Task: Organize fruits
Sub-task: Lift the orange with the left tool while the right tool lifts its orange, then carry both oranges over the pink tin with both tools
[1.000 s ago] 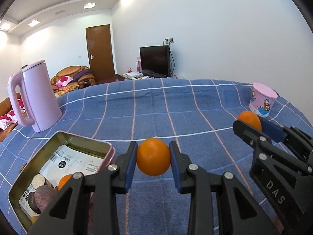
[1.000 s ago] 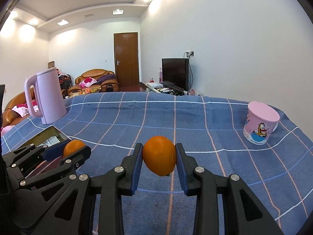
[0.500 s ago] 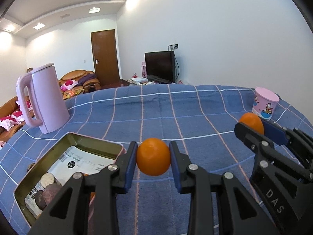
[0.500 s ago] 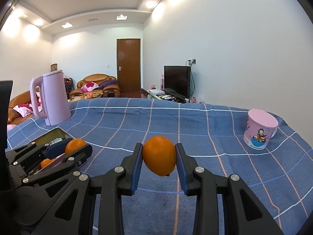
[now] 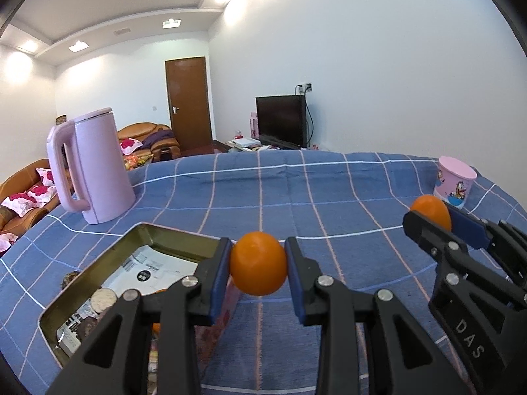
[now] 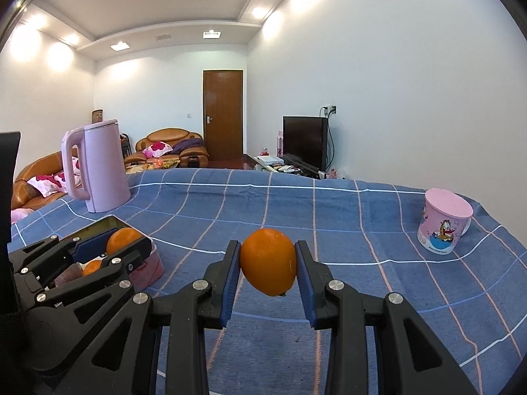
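My left gripper [image 5: 258, 268] is shut on a round orange [image 5: 258, 263] and holds it above the blue checked cloth, just right of an open metal tin [image 5: 98, 263]. That tin holds a printed paper sheet, some dark and pale round pieces and another orange fruit [image 6: 92, 267]. My right gripper [image 6: 268, 271] is shut on a second orange [image 6: 268, 265], also above the cloth. Each view shows the other gripper at its side: the right gripper [image 5: 431, 212] with its orange, and the left gripper [image 6: 123, 240] over the tin [image 6: 108, 222].
A tall pink kettle [image 5: 87, 171] stands at the back left of the table. A pink cartoon cup [image 5: 454, 179] stands at the far right edge, also the pink cup [image 6: 443, 225]. Blue checked cloth [image 5: 296, 191] covers the table between them. Sofas, a door and a television lie beyond.
Both grippers, still holding their oranges, have shifted a little across the table and tilted up slightly; the kettle, the tin and the cup sit further right in the left wrist view.
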